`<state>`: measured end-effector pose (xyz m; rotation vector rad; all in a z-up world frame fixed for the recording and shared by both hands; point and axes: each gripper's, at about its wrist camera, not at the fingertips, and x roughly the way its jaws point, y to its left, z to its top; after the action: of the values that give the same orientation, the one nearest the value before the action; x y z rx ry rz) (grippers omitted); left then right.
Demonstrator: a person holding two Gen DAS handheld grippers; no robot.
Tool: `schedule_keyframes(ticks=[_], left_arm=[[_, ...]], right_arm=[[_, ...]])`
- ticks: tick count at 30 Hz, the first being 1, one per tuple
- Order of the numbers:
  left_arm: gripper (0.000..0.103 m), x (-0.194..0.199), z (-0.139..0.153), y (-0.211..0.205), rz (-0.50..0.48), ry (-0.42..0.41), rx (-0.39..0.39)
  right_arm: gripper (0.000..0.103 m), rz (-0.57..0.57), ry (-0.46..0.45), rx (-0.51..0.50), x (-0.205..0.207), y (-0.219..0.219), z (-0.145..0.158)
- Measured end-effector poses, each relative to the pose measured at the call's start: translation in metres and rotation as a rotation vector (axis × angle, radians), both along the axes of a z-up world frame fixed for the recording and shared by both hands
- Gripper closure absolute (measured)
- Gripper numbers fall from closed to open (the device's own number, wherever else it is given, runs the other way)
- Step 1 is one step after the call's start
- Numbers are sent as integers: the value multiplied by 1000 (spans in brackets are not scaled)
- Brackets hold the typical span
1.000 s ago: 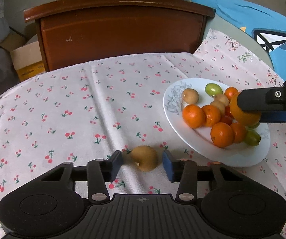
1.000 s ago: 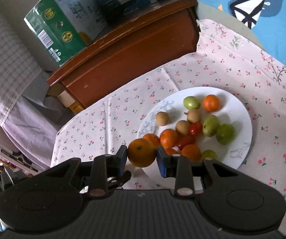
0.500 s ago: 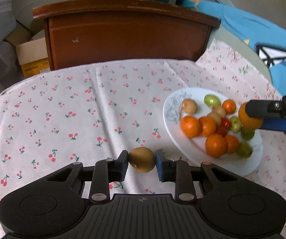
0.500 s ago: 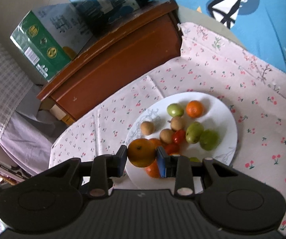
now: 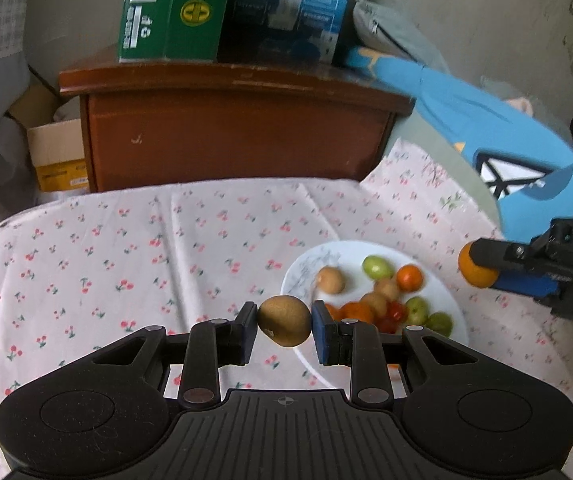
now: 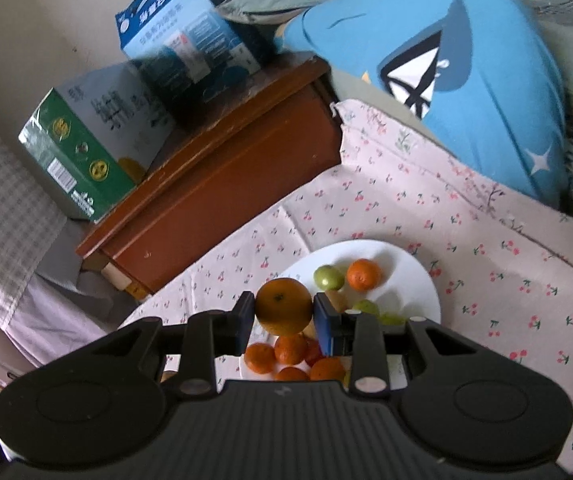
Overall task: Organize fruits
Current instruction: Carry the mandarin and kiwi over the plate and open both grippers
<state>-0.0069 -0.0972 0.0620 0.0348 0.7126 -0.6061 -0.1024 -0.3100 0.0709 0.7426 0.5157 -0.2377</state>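
My left gripper (image 5: 284, 326) is shut on a brown kiwi (image 5: 284, 320), held in the air above the cherry-print tablecloth (image 5: 126, 264) just left of the white plate (image 5: 310, 268). The plate carries several oranges, green fruits, small brown fruits and a red one. My right gripper (image 6: 284, 314) is shut on a large orange (image 6: 284, 310), lifted over the near side of the same plate (image 6: 410, 280). In the left wrist view that right gripper (image 5: 482, 270) pokes in from the right edge with the orange (image 5: 476, 276), to the right of the plate.
A brown wooden cabinet (image 5: 238, 128) stands behind the table with a green carton (image 5: 166, 12) and a blue carton (image 5: 286, 4) on top. A blue cushion (image 6: 466, 72) lies at the back right. A cardboard box (image 5: 54, 152) sits left of the cabinet.
My left gripper closed on the kiwi and raised it off the cloth. My right gripper carried the orange up and away to the right of the plate.
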Motion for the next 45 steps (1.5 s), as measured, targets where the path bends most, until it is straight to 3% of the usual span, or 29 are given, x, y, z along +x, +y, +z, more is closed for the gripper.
schedule_keyframes(ticks=[13, 25, 45], left_arm=[[77, 1, 25, -18, -9, -33, -42], [76, 25, 5, -52, -22, 9, -10], [76, 45, -22, -78, -42, 67, 96]], right_arm=[[71, -44, -15, 2, -9, -13, 9], [71, -59, 60, 97, -5, -17, -13], [71, -76, 191, 74, 15, -9, -41]])
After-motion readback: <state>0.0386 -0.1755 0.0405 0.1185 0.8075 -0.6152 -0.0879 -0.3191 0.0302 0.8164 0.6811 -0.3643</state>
